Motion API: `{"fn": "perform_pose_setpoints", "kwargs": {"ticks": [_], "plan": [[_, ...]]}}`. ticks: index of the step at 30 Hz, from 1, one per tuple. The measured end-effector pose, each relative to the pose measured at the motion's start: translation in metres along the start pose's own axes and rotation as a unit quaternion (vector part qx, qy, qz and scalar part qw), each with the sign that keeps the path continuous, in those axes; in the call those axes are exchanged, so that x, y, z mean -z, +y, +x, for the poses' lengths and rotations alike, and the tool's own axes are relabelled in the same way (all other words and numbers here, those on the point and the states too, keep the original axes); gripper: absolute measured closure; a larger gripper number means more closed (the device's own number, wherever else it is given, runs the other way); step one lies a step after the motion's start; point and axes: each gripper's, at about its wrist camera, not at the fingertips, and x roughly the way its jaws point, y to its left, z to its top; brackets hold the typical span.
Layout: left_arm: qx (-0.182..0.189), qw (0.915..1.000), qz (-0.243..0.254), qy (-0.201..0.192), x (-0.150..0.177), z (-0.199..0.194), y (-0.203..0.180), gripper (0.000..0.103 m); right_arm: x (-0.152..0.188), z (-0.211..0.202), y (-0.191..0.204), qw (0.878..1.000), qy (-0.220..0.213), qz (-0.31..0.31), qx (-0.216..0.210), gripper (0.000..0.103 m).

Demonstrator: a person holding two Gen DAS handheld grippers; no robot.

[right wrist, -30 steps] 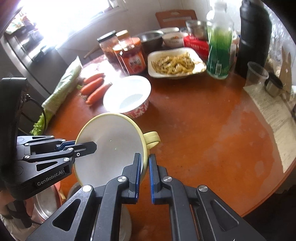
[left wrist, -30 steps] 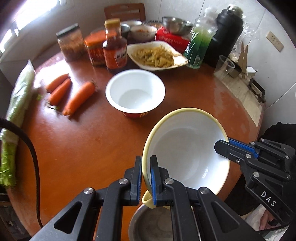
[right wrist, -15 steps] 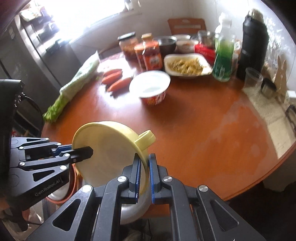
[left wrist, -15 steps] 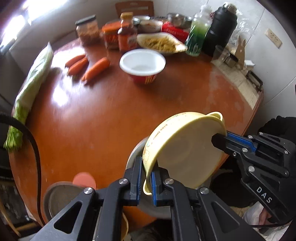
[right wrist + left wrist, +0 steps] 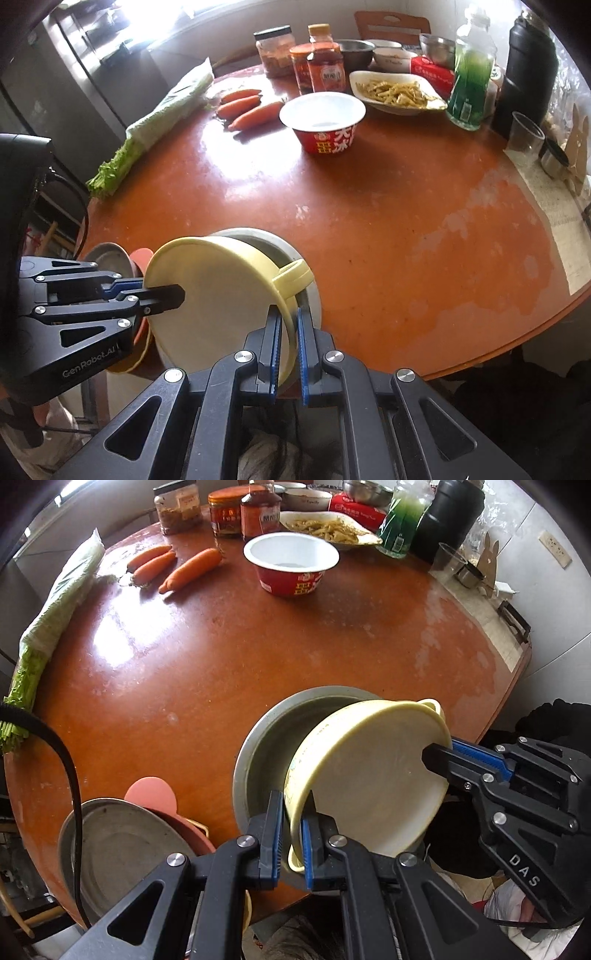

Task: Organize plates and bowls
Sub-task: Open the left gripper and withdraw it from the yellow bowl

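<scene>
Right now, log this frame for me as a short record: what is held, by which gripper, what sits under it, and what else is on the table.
held item: yellow bowl, tilted
left gripper: shut on the bowl's near rim
right gripper: shut on the rim beside the bowl's handle
beneath: grey metal bowl at the table edge
nearby stack: metal plate on a pink dish
farther on table: red instant-noodle bowl, carrots, food plate

The handled bowl (image 5: 369, 775) is pale yellow outside, white inside, with small print along its wall. The metal bowl (image 5: 266, 746) behind it is dull grey. At twelve o'clock the instant-noodle cup (image 5: 291, 566) is red with white characters and a white inside. At eleven o'clock the carrots (image 5: 192, 568) are orange. The table (image 5: 221, 646) is glossy red-brown.
</scene>
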Motion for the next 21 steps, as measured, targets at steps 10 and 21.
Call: {"fn": "perform_pose_setpoints", "kwargs": {"ticks": [10, 21], "plan": [[-0.026, 0.9993, -0.001, -0.025, 0.002, -0.005, 0.002, 0.094, -0.007, 0.015, 0.005, 1.000, 0.017, -0.016, 0.007, 0.092], [-0.016, 0.9992, -0.015, -0.034, 0.010, -0.008, 0.013, 0.093, -0.012, 0.026, 0.014, 0.999, 0.030, -0.038, 0.020, 0.091]]}}
